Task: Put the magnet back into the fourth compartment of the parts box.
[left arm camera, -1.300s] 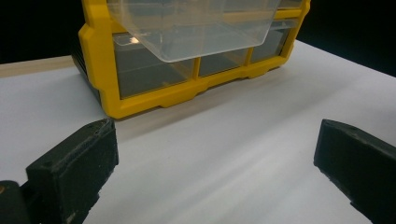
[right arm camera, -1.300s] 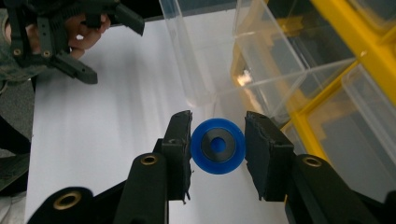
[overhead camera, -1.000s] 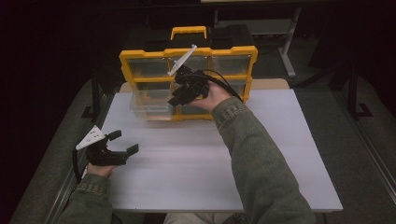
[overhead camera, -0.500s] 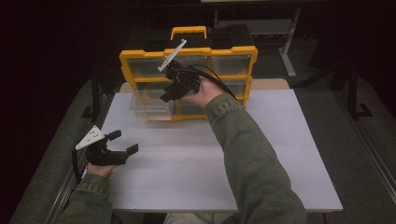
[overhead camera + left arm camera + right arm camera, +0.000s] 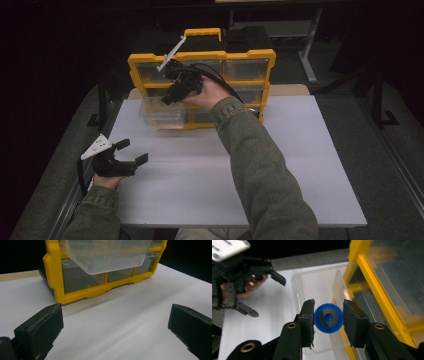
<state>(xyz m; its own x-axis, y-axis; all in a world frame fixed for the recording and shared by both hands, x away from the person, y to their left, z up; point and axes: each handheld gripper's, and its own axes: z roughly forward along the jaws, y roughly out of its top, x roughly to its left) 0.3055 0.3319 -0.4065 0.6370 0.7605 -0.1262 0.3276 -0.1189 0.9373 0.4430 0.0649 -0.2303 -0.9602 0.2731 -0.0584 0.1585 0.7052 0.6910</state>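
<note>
My left claw [image 5: 131, 152] sits low on the white table [image 5: 300, 165] at the near left, jaws wide apart with nothing between them. Farther out, my right claw [image 5: 328, 315] is clamped on a blue wheel [image 5: 328, 318], held above the clear drawer [image 5: 317, 290] pulled out of the yellow organizer [image 5: 200, 56]. The organizer stands at the table's far edge.
</note>
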